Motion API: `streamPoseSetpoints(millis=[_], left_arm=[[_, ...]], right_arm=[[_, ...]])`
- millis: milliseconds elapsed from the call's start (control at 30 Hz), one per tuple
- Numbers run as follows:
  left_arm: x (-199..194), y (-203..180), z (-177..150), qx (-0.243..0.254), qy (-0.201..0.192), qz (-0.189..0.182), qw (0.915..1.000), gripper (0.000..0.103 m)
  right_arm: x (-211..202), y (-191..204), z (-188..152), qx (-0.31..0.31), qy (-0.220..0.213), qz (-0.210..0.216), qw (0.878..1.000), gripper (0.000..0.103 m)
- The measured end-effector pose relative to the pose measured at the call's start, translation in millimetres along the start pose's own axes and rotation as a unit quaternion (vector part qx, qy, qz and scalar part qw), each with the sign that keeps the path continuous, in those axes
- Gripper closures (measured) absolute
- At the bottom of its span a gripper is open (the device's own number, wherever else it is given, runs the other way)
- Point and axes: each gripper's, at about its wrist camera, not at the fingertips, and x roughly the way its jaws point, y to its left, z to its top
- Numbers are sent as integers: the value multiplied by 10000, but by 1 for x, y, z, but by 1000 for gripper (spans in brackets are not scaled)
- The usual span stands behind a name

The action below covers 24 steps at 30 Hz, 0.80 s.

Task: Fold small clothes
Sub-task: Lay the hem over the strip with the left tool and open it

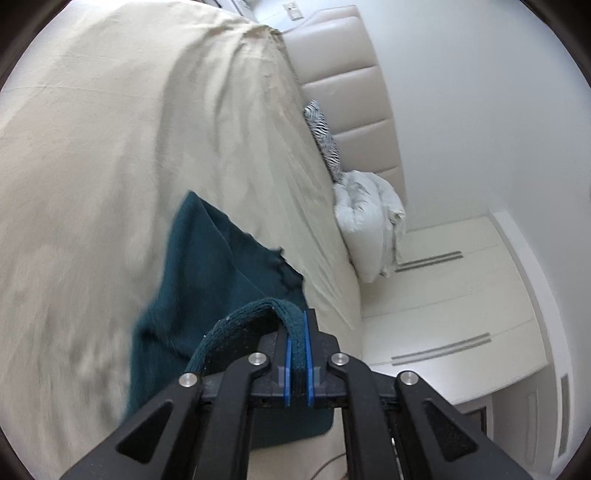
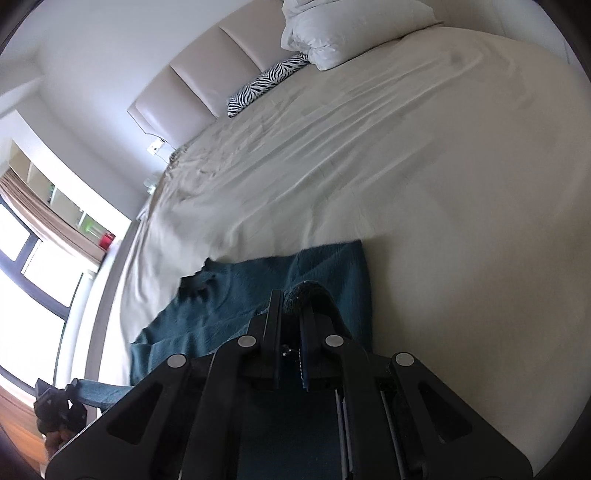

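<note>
Teal knit garment (image 2: 258, 295) on cream sheet (image 2: 406, 184), black grippers, the left (image 1: 299, 343) with blue pads (image 1: 288, 369), zebra-striped black-and-white cushion (image 2: 266, 83) beside white pillow (image 2: 343, 33), beige padded headboard (image 2: 207, 77), white wardrobe (image 1: 443, 295), red item (image 2: 106, 240) on far shelf.

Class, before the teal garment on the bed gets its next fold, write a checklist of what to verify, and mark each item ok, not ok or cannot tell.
1. Left tool clamped on the teal garment: ok, an edge sits between its blue pads.
2. Right tool clamped on the garment: ok, fabric bunches at its tips.
3. Garment lying flat: not ok, part is lifted and creased.
4. Bed sheet free ahead: ok.
5. Zebra cushion and white pillow clear of the garment: ok.
6. Garment's near edge on the bed: cannot tell.
</note>
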Motion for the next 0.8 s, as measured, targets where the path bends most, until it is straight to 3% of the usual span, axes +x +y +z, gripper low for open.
streamPoseSetpoints(millis=[367, 400, 467, 533, 600, 700, 733, 800], left_arm=[[63, 30, 46, -163, 70, 452, 9988, 96], [69, 35, 50, -173, 84, 586, 9981, 91], [72, 42, 53, -265, 113, 705, 9971, 68], [70, 43, 52, -313, 80, 752, 9966, 39], [64, 40, 49, -246, 38, 762, 9968, 27], [57, 32, 44, -109, 55, 666, 9977, 26], [52, 30, 42, -68, 51, 659, 9978, 26], [42, 26, 37, 58, 14, 690, 9976, 26]], right_arm=[[97, -16, 33, 373, 337, -413, 9979, 96], [106, -20, 34, 445, 423, -379, 9974, 95], [120, -23, 34, 467, 561, -387, 9966, 92], [127, -23, 33, 413, 598, -408, 9965, 88], [127, -24, 31, 410, 545, -374, 9970, 84], [119, -31, 26, 545, 448, -332, 9970, 74], [115, -33, 24, 598, 420, -354, 9967, 60], [103, -37, 21, 675, 270, -410, 9965, 48]])
